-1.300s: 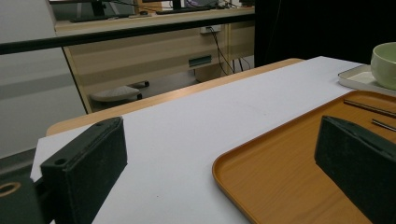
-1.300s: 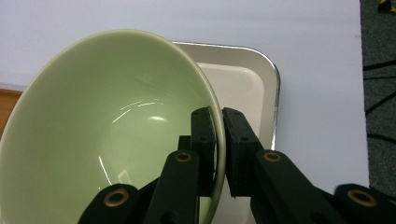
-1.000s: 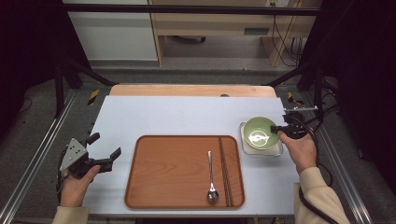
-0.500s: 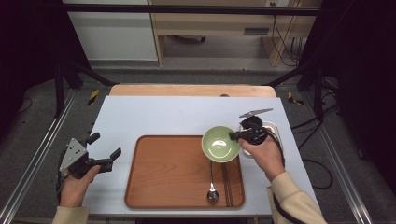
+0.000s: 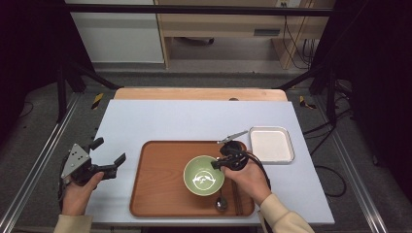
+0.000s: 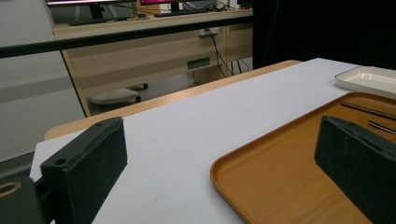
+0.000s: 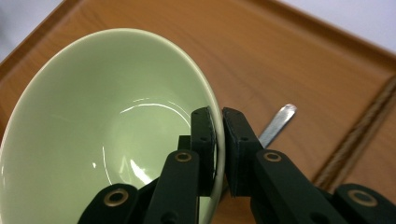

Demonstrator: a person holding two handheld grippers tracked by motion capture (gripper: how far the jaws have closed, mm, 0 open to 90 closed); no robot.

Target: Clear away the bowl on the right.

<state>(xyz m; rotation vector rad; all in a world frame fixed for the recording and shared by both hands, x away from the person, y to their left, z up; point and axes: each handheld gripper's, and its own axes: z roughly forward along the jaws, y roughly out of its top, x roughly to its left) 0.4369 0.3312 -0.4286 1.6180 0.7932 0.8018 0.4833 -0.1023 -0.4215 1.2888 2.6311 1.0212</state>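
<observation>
Green bowl (image 5: 204,175) now over tray (image 5: 160,184)

My left fingers (image 5: 108,153) hang spread over bare bench (image 5: 194,121), with open surface far of them and rightward up to the wooden tray (image 5: 160,194). On the tray, the green bowl (image 5: 204,175) pinched in my right fingers (image 5: 216,164) blocks the middle; spoon (image 5: 221,204) and chopsticks (image 5: 236,199) crowd its right edge. The white dish (image 5: 271,144) stands just right of the tray.

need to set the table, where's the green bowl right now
In the high view the green bowl is over the right half of the wooden tray, its rim pinched by the right gripper, just above the spoon.
</observation>
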